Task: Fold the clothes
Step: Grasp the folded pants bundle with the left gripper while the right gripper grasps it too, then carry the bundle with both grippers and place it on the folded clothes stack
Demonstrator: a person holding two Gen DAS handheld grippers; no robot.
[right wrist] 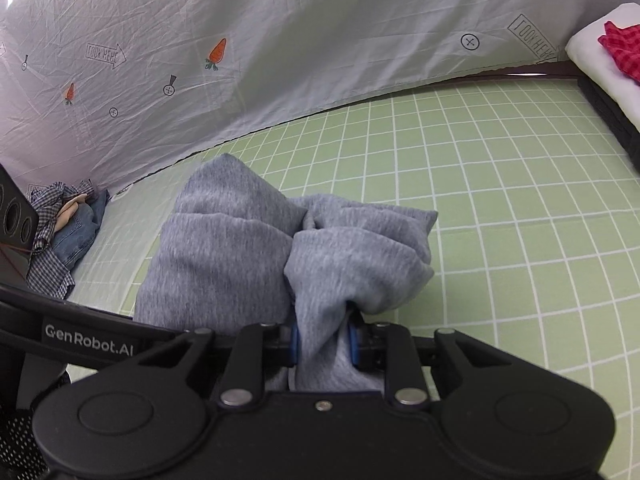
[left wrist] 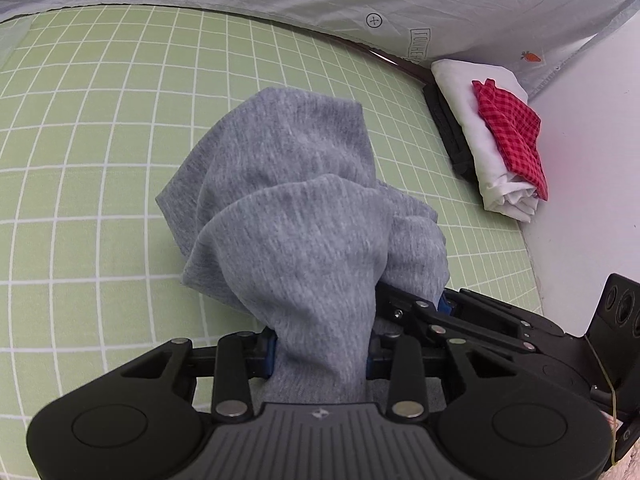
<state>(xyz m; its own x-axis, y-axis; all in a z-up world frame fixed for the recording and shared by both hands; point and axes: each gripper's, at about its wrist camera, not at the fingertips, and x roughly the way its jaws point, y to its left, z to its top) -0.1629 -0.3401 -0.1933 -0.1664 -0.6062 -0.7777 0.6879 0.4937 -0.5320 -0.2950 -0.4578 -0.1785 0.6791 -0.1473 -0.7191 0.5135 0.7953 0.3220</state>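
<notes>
Left wrist view: left gripper (left wrist: 320, 354) clenched on grey garment (left wrist: 280, 200), bunched over green gridded surface (left wrist: 100, 160). Right gripper (right wrist: 324, 344) grips same garment. Beyond, folded pile (left wrist: 492, 136); unfolded heap (right wrist: 64, 232) far left.

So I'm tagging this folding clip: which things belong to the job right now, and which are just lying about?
In the job:
grey knit garment
left gripper
right gripper

Lying about:
folded white cloth
red checked cloth
jeans
checked shirt
</notes>
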